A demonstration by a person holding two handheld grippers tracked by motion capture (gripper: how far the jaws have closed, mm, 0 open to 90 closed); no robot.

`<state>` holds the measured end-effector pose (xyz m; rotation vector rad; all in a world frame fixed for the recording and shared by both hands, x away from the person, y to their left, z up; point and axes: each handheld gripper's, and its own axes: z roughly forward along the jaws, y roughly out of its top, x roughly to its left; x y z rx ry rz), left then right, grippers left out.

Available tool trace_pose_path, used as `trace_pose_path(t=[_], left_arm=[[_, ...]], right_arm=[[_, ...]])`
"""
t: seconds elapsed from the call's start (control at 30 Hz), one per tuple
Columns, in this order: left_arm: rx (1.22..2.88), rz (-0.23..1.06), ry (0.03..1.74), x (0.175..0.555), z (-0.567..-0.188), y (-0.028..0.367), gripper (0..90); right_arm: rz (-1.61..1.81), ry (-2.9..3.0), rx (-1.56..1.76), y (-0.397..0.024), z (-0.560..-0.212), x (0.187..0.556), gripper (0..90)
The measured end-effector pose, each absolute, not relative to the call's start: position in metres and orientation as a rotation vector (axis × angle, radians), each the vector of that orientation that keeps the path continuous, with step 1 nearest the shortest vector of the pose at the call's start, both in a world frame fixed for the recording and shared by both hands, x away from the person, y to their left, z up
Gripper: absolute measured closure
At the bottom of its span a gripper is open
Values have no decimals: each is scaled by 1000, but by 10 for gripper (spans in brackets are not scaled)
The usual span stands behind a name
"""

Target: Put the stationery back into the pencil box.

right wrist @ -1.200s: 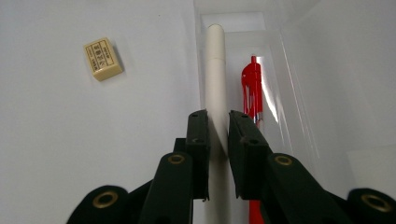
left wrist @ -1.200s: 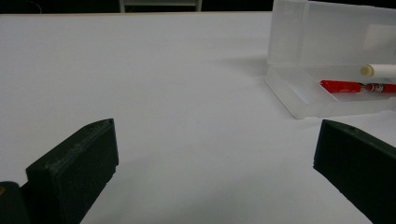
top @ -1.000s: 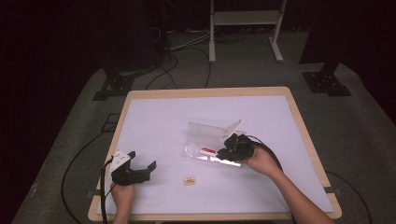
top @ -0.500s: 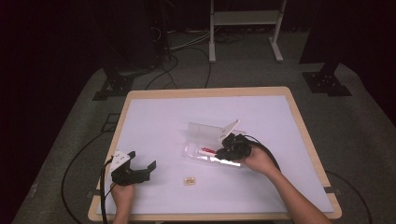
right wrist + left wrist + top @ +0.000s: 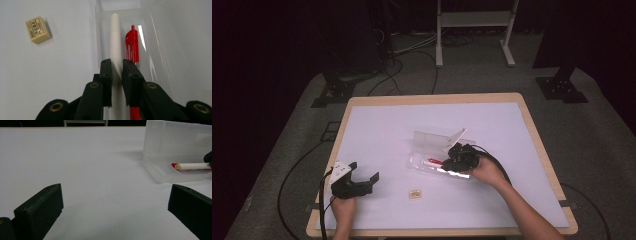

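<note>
A clear plastic pencil case [image 5: 432, 150] lies open at the table's middle, its lid [image 5: 180, 138] raised. Inside lie a white pen [image 5: 115, 35] and a red pen [image 5: 132, 42] side by side. My right gripper [image 5: 117, 65] is shut on the white pen, holding it lengthwise in the case tray [image 5: 98, 30]. In the high view that right gripper [image 5: 458, 161] sits over the case's right end. My left gripper [image 5: 362, 178] rests at the front left, open, nothing between its jaws. The white pen [image 5: 192, 166] also shows from the left gripper view.
A small tan eraser [image 5: 38, 30] lies on the white table [image 5: 387, 130] just in front of the case, also seen as the eraser [image 5: 414, 193] from above. Cables trail off the table's front left corner. A metal stand [image 5: 472, 20] is beyond the far edge.
</note>
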<state>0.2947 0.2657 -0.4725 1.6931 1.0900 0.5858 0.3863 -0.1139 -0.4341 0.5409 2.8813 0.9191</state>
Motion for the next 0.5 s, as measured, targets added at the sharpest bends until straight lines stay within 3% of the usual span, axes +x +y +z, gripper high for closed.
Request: trace_pose_path(t=[0.5], left_arm=[[1690, 583, 1091, 295, -473, 266, 0]], right_arm=[[894, 2900, 559, -113, -441, 391, 777]])
